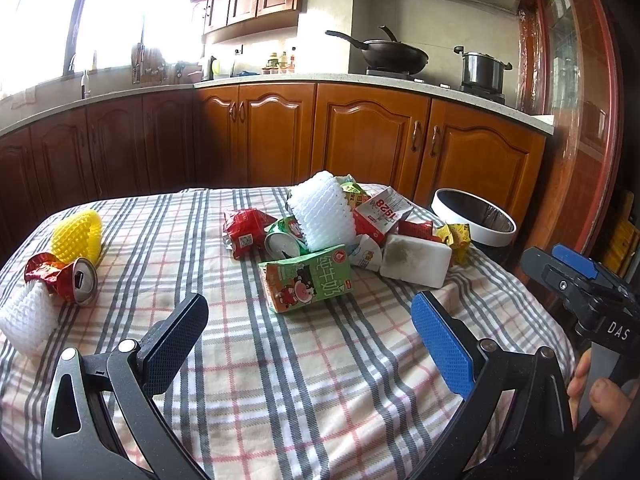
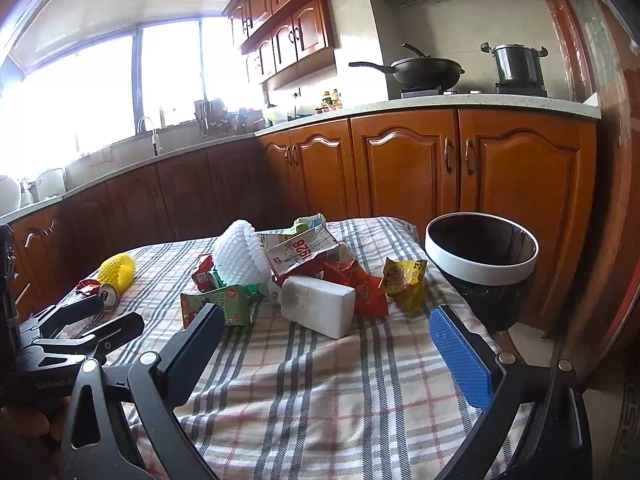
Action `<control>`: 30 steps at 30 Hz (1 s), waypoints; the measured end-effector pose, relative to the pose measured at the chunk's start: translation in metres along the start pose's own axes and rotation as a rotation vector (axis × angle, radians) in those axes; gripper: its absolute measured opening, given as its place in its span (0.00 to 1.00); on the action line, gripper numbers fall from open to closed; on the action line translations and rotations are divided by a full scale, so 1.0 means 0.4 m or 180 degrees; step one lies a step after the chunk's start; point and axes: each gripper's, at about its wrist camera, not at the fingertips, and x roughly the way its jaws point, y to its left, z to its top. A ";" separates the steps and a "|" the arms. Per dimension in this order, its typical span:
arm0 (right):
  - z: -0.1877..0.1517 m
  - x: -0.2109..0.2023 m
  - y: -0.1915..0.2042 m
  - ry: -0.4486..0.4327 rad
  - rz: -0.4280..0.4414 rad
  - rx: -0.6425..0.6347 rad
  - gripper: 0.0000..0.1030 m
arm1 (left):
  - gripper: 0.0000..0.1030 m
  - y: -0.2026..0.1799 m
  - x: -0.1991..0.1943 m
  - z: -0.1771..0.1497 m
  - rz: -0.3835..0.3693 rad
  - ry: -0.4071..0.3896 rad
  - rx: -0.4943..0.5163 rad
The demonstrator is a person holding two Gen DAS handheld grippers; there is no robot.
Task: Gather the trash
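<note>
Several pieces: trash pile at bench centre, bin far right.
Handling: green carton light, crushable; grip flat sides.
Left gripper: jaws wide, empty.
Right gripper: jaws wide, empty.

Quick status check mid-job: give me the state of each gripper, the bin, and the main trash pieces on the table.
left gripper: jaws open, empty, above the cloth
right gripper: jaws open, empty
trash bin: upright beside the table, no lid
green milk carton: crushed, lying on the cloth
soda can: on its side, dented
white foam block: lying flat, stained
yellow foam net: lying apart from the pile
</note>
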 end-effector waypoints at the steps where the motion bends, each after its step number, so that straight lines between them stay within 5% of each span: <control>1: 0.000 0.002 -0.001 0.0005 0.0008 0.0007 1.00 | 1.00 -0.001 0.002 0.000 -0.0002 0.0005 0.0001; 23: 0.001 0.069 -0.021 0.0210 0.0205 0.0102 0.99 | 1.00 0.046 0.092 0.020 -0.0222 0.0293 -0.0029; 30: 0.009 0.137 -0.035 0.0463 0.0312 0.0141 0.91 | 1.00 0.074 0.166 0.045 -0.0305 0.0479 0.0083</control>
